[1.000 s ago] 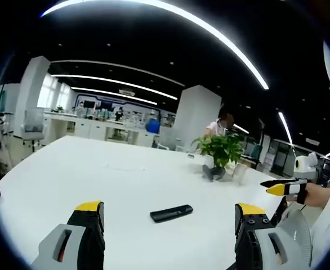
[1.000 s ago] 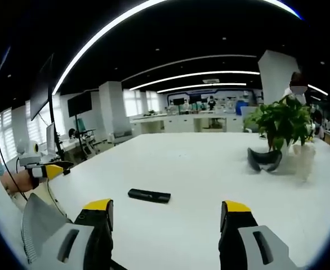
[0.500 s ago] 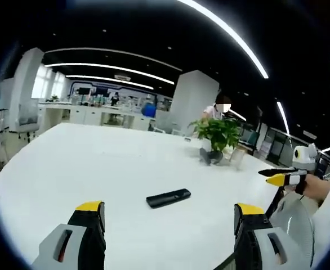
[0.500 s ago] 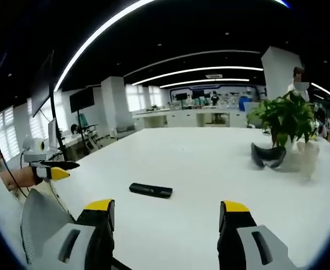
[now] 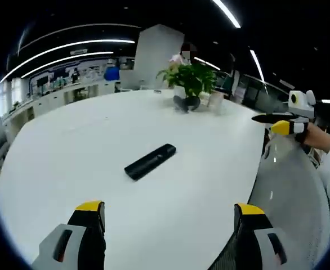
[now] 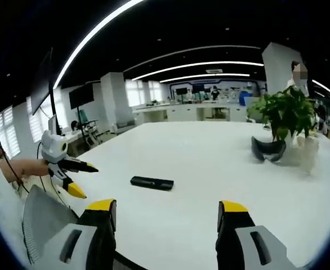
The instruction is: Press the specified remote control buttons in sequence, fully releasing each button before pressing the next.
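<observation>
Remote [image 5: 150,161], black, flat on the white table [image 5: 69,169] toward its middle, well in from every edge: untouched by your left gripper [image 5: 170,216] and right gripper [image 6: 166,211], both jaws apart and empty, so every button press remains.

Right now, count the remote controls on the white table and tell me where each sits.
1. The black remote control lies flat on the white table, ahead of both tongs and nearer than the potted plant. None else is visible.
</observation>
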Available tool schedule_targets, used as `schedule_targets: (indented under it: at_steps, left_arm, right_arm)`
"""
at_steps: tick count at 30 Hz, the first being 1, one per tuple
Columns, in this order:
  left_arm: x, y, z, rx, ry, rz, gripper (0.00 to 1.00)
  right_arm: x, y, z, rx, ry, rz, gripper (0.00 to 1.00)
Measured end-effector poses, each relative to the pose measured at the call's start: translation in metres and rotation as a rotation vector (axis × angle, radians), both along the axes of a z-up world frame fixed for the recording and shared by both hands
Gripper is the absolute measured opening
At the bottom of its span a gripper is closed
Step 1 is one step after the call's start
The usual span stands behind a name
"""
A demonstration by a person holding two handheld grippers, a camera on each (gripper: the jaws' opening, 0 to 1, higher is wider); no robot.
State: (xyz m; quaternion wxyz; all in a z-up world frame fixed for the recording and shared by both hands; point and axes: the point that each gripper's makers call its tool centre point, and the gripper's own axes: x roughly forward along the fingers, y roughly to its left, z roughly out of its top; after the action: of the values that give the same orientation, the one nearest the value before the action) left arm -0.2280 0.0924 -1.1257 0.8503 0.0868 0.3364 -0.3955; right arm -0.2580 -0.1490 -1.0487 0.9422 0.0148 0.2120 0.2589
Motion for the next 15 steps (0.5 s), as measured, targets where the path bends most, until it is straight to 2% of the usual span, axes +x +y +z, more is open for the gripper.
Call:
schedule_targets:
  at_steps: [9,11,15]
  left_arm:
    - [0.012,-0.002,-0.034,0.164,0.083,-0.195,0.95]
    - [0.014,-0.007,-0.038,0.165,0.107,-0.237,0.95]
    - [0.025,-0.003,-0.052,0.268,0.136,-0.323,0.91]
  right_arm:
    - [-0.007,-0.006,-0.003,-0.003,0.022,-0.034,0.71]
    - [-0.009,-0.006,-0.003,-0.006,0.025,-0.038,0.7]
    - [-0.013,-0.009,-0.006,-0.018,0.042,-0.044,0.7]
